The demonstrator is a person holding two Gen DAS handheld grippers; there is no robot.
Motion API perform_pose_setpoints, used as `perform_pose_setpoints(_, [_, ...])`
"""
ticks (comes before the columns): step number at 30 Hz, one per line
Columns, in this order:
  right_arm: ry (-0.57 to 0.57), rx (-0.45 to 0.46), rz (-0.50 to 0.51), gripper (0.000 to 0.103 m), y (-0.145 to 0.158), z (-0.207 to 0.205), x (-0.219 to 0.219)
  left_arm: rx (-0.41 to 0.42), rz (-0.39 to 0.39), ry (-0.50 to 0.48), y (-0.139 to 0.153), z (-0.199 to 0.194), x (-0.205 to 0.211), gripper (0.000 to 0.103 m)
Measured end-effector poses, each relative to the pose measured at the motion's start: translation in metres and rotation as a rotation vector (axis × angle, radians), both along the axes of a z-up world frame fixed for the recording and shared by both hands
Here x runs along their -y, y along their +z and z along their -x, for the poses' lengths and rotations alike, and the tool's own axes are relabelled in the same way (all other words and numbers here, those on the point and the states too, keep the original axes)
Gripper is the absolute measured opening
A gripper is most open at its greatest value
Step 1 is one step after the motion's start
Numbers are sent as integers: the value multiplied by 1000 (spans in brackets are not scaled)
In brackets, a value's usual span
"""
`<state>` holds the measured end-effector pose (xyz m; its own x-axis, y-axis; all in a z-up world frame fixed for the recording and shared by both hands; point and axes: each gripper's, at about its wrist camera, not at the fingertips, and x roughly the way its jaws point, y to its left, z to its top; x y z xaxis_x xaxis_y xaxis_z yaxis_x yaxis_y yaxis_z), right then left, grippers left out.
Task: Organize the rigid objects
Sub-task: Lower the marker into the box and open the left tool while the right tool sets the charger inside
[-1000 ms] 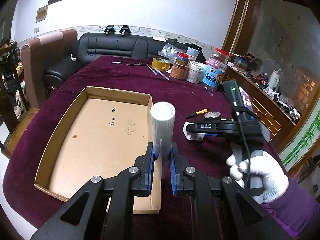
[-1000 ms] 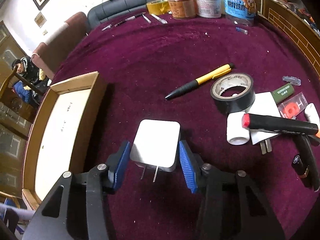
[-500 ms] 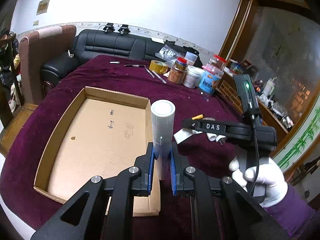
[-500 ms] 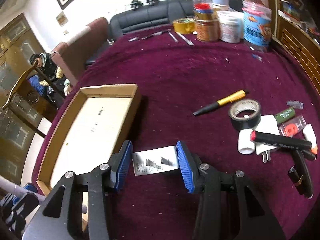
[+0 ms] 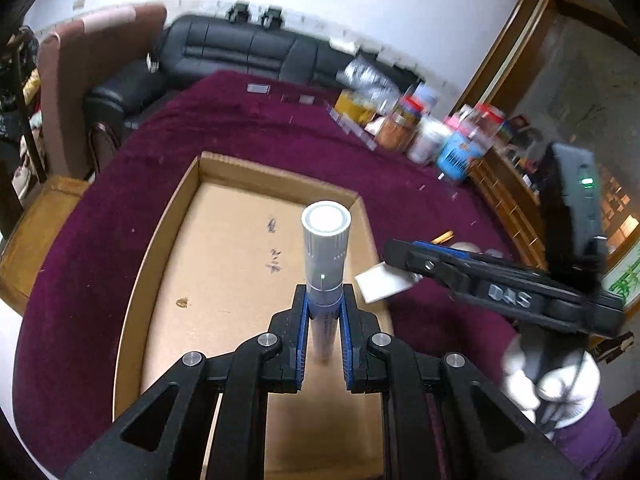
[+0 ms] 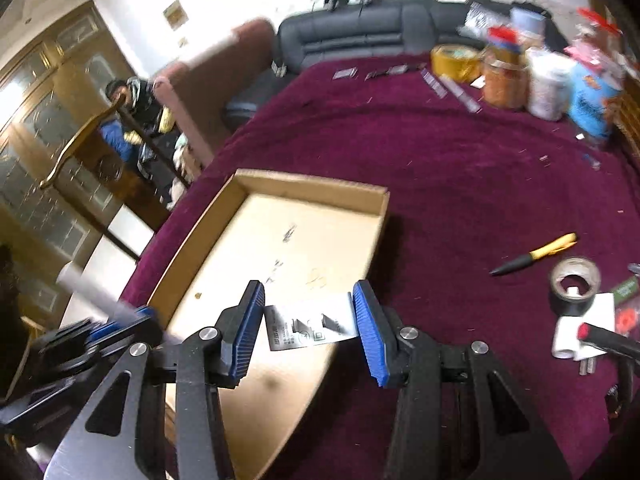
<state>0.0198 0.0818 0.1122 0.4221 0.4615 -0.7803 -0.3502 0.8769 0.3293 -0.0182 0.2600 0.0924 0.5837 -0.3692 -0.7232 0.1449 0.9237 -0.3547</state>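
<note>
Maroon-clothed bench [image 6: 460, 184], sofa [image 5: 248, 54] behind | both grippers moved over cardboard tray [image 6: 308, 188] | left gripper [image 5: 323, 342] jaws clamp white tube [image 5: 325, 256] | right gripper [image 6: 310, 330] jaws grip white charger [image 6: 310, 326], now lifted

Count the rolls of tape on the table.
2. A black roll lies at the right, near the yellow-and-black pen. A yellow roll sits at the far end beside the jars. Others may be hidden among the clutter.

We see a white tube [image 5: 326, 256] upright above the open cardboard tray [image 5: 224, 184], and a white charger [image 6: 310, 326], prongs facing us, over the tray's edge at three o'clock.
</note>
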Motion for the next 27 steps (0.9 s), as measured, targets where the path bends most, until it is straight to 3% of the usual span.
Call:
perform_pose_setpoints(4, [27,-91,13,45,-19,-19,-16,-79,4,-10,-22,-33,-2,12])
perform_pose_setpoints(14, [-18,-131,109,44,-40,-73,-30,-231,55,-4,-64,-103,6,10])
perform_pose_setpoints(18, [-19,-135,148,45,-41,-90,-37,-252,96,13,-76,-115,4,11])
perform_pose_setpoints(20, [-14,-148,155,46,-45,-98,-40,-244,100,27,-75,-115,4,18])
perform_pose_setpoints(22, [-18,-161,160,46,-49,-101,-42,-235,116,36,-71,-110,1,41])
perform_pose_setpoints(24, [-7,-155,154,46,-51,-103,-44,-215,126,53,-65,-105,-4,48])
perform_pose_setpoints(27, [-5,-136,105,46,-46,-102,-40,-175,132,89,-52,-93,-16,50])
